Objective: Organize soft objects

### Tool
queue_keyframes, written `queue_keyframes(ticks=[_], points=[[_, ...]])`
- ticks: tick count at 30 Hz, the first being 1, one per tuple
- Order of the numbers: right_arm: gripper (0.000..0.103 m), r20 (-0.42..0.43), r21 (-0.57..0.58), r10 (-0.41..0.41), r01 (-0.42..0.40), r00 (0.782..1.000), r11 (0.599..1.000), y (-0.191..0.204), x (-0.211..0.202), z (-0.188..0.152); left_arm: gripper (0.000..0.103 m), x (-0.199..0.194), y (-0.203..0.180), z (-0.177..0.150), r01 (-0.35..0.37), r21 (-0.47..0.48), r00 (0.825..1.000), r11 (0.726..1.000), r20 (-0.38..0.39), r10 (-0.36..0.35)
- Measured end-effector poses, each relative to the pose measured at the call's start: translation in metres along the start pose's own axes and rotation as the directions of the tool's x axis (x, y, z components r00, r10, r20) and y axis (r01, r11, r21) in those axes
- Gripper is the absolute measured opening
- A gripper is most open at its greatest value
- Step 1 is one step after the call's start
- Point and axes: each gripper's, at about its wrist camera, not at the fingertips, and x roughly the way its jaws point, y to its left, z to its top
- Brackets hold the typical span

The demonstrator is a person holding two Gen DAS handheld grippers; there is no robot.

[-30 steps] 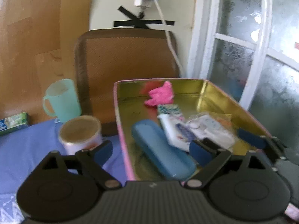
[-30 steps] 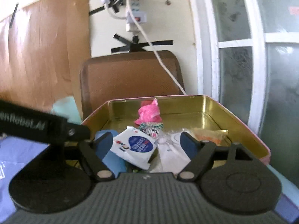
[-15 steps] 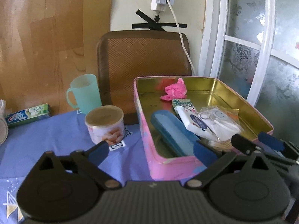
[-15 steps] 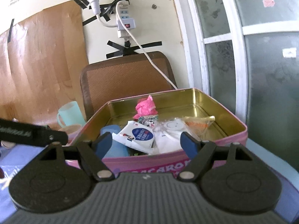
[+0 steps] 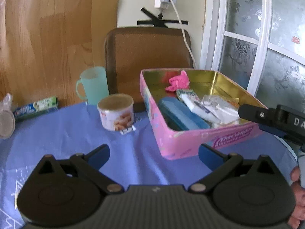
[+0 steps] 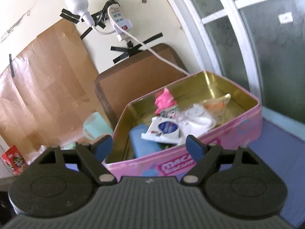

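Note:
A pink tin box (image 5: 190,141) (image 6: 219,133) with a gold inside stands on the blue cloth. It holds a pink soft cloth (image 5: 178,81) (image 6: 164,100), a blue case (image 5: 181,115) (image 6: 143,143), a white packet (image 5: 198,107) (image 6: 164,129) and clear pouches (image 5: 221,106) (image 6: 198,117). My left gripper (image 5: 154,155) is open and empty, in front of the box and to its left. My right gripper (image 6: 149,146) is open and empty, just in front of the box; its arm shows at the right of the left wrist view (image 5: 276,118).
A round tin (image 5: 115,111), a mint cup (image 5: 93,87) (image 6: 95,126), a toothpaste box (image 5: 36,108) and a plastic-wrapped jar (image 5: 5,118) stand to the left on the blue cloth (image 5: 76,139). A brown chair back (image 5: 148,57) is behind. A window (image 5: 266,47) is at right.
Both grippers have drawn back from over the tin box and now sit in front of it, still open and empty. The right view has tilted.

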Motion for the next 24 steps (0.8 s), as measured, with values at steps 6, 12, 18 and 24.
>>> queue_keyframes(ticks=[6, 12, 18, 24], points=[[0.087, -0.046, 0.013, 0.009, -0.009, 0.999, 1.000, 0.013, 0.004, -0.008, 0.103, -0.005, 0.018, -0.012, -0.025, -0.040, 0.999, 0.999, 0.021, 0.026], [0.088, -0.067, 0.009, 0.012, -0.011, 0.998, 1.000, 0.027, 0.005, -0.013, 0.103, -0.013, 0.031, -0.017, -0.064, -0.062, 0.994, 0.996, 0.083, 0.069], [0.089, -0.061, 0.000, 0.010, -0.010, 0.998, 1.000, 0.036, 0.002, -0.011, 0.103, -0.016, 0.039, -0.018, -0.045, -0.082, 0.994, 0.996, 0.097, 0.053], [0.090, -0.049, -0.008, 0.002, -0.003, 0.999, 1.000, 0.043, -0.002, -0.012, 0.103, -0.017, 0.044, -0.023, -0.040, -0.090, 0.994, 0.995, 0.098, 0.049]])
